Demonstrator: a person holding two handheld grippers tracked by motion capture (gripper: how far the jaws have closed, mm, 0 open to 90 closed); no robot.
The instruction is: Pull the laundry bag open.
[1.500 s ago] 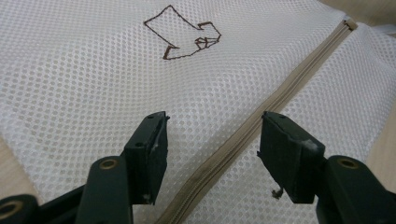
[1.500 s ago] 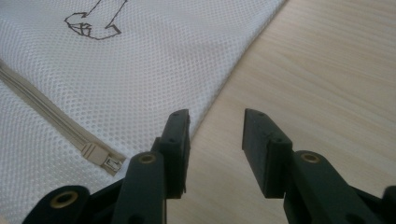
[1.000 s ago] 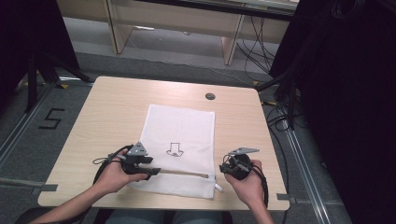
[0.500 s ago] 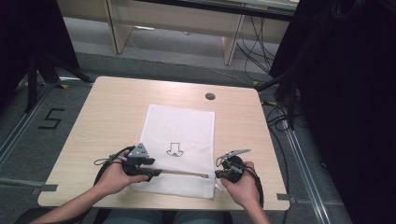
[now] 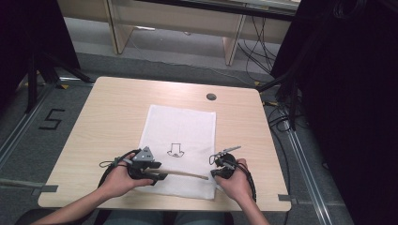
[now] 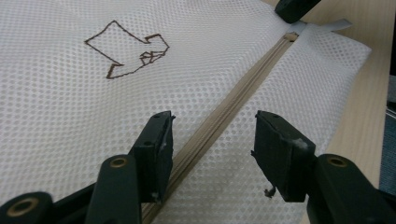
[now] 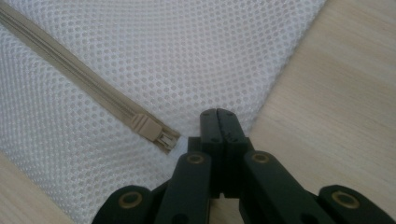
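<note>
A white mesh bag point(image 5: 180, 150) lies flat on the table point(image 5: 108, 117), its near end between the two hands. The left gripper point(image 6: 212, 154) hovers over the beige zipper point(image 6: 233, 107), jaws wide apart and straddling the tape, one pad at each side, neither pressing on it; the jaws have just been closing a little, with the zipper between them, and nothing is held. The right gripper point(image 7: 219, 128) has its jaws fully together at the bag's far corner from the left one, tips down on the mesh just beside the slider point(image 7: 149, 128); a white pull tab appears to run from the slider under the jaws, though I cannot tell for certain that it is pinched. In my judgement the step in hand is securing the bag for working the zipper: the right side set at the slider end, the left about to clamp the tape. The next move calls for the left jaws to settle firmly on the tape and hold the bag still, so the right gripper can draw the slider along without bunching the mesh.
</note>
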